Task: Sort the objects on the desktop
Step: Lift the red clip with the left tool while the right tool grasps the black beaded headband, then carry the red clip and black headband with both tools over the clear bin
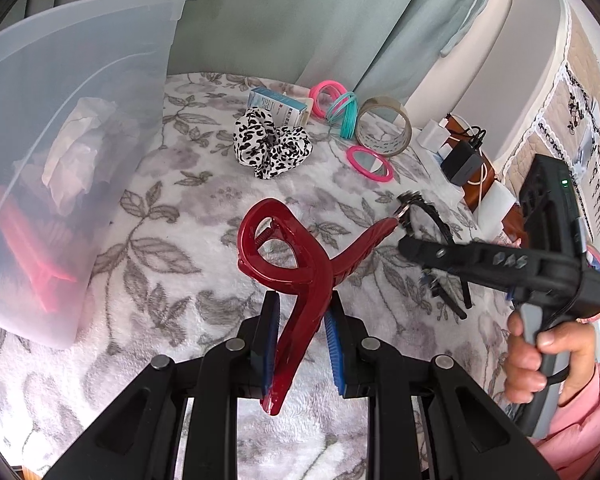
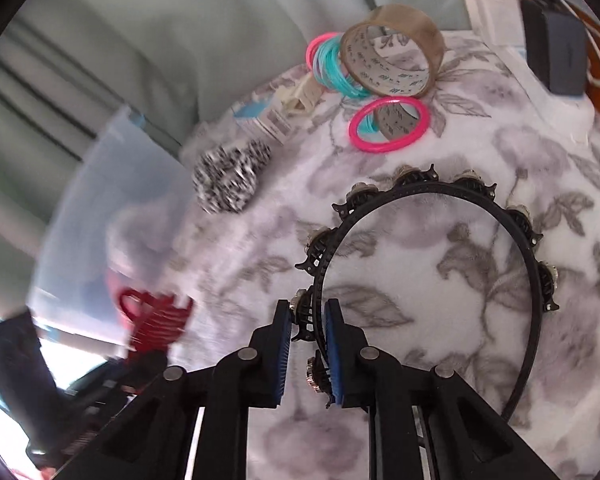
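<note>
Claw clip (image 1: 296,276), dark red, pinched in left hand-held gripper (image 1: 304,344), raised over counter (image 1: 172,216) just right of bin (image 1: 72,128) wall. Right hand-held gripper (image 2: 308,344) clamps black headband (image 2: 440,272); bare floral cloth between both and far clutter: scrunchie (image 1: 270,148), tape (image 1: 384,126).

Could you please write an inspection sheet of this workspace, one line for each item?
Surface: floral blanket covers the table.
Job's things: red hair claw in the left gripper; black headband in the right gripper; clear bin at left, holding a pink item and tissue.
Clutter: spotted scrunchie, tape roll, pink ring, teal bands, small box.
Grippers: both shut on their loads.
Cables: white cable and black cable by a dark charger.
Surroundings: grey-green curtain behind.
</note>
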`<state>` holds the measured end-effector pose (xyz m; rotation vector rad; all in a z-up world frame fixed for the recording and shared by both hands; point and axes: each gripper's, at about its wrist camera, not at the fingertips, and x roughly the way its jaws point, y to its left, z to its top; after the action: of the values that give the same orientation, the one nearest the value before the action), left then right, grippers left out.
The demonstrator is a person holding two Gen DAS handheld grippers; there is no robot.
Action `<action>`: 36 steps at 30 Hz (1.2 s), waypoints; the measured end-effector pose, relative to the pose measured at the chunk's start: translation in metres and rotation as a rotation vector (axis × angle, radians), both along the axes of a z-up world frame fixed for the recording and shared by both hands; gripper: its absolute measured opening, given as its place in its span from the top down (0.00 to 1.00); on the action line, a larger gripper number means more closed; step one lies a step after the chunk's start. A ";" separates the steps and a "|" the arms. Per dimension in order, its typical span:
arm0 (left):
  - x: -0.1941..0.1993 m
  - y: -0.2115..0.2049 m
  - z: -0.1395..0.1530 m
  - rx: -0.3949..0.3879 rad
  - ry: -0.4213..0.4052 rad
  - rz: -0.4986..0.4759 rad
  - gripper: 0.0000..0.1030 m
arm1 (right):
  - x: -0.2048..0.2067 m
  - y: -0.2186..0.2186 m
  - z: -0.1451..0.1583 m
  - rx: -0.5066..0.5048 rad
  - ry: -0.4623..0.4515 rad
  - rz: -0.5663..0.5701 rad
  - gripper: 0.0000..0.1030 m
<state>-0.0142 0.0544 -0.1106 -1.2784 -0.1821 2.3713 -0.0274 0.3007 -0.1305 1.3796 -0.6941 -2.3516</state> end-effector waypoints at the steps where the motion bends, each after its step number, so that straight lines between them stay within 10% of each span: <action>1: 0.001 0.000 0.001 -0.001 0.004 0.000 0.78 | 0.003 0.003 0.005 -0.029 0.014 -0.007 0.82; 15: 0.010 0.001 0.036 -0.003 0.101 0.004 0.78 | 0.028 0.023 0.058 -0.282 0.203 -0.010 0.83; 36: 0.013 -0.072 0.135 0.089 0.382 0.148 0.78 | 0.032 -0.021 0.171 -0.249 0.482 0.128 0.83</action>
<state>-0.0016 -0.0171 0.0242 -0.7747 -0.2673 2.6477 0.0045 0.2801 0.0408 0.6922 -0.6966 -2.2728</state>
